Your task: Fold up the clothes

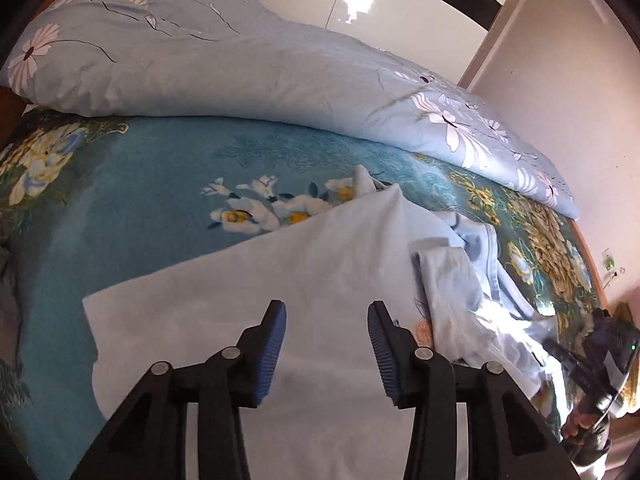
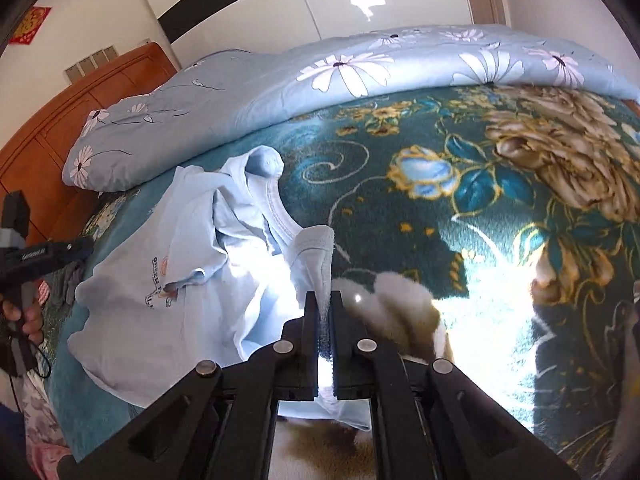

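Note:
A light blue T-shirt (image 1: 280,280) lies on a teal floral blanket (image 1: 140,184) on the bed. My left gripper (image 1: 326,310) is open and empty, just above the flat smooth part of the shirt. In the right wrist view the shirt (image 2: 160,264) lies crumpled, printed lettering showing. My right gripper (image 2: 324,300) is shut on a folded hemmed edge of the shirt (image 2: 318,248) and holds it up off the blanket (image 2: 400,208). The right gripper also shows at the right edge of the left wrist view (image 1: 580,364).
A pale blue flowered duvet (image 1: 200,64) is bunched along the far side of the bed. A wooden headboard (image 2: 80,100) stands at the left. A white furry thing (image 2: 396,300) lies on the blanket right of my right gripper. White wardrobe doors stand behind.

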`<action>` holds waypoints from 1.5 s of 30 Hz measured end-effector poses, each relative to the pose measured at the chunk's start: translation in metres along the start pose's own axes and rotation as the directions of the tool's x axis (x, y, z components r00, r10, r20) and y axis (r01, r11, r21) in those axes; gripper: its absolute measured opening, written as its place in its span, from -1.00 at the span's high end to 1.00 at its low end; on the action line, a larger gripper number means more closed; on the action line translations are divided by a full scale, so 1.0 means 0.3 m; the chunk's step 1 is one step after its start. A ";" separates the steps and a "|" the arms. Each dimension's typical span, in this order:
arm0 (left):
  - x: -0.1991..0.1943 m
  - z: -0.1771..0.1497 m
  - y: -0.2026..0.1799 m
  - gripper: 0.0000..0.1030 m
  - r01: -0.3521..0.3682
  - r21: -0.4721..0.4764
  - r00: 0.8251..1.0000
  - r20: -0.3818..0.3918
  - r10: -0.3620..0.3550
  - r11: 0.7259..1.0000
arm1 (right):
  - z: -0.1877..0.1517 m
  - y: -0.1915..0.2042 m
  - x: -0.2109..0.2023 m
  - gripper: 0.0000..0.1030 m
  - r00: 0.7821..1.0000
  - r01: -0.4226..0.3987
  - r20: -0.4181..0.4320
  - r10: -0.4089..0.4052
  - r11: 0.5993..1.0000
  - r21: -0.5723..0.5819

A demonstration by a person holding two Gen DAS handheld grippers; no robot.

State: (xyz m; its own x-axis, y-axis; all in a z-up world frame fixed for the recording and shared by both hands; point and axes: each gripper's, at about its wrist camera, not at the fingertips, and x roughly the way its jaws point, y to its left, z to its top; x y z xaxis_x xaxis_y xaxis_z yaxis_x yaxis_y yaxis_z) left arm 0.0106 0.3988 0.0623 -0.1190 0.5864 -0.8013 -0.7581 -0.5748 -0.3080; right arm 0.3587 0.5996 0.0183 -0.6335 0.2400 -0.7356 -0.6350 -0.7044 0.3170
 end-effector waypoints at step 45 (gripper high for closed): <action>-0.467 0.148 -0.102 0.80 0.149 0.134 0.949 0.258 -0.180 0.980 | 0.288 0.214 -0.259 0.92 0.969 -0.080 0.227 0.092 0.995 -0.060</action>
State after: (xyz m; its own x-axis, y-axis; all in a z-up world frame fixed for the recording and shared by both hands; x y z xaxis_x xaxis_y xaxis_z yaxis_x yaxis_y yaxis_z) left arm 0.0220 0.3596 0.2068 -0.1423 0.8071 -0.5730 -0.8461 -0.3996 -0.3527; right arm 0.3288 0.5934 0.1475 -0.7728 0.3201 -0.5480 -0.5546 -0.7604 0.3380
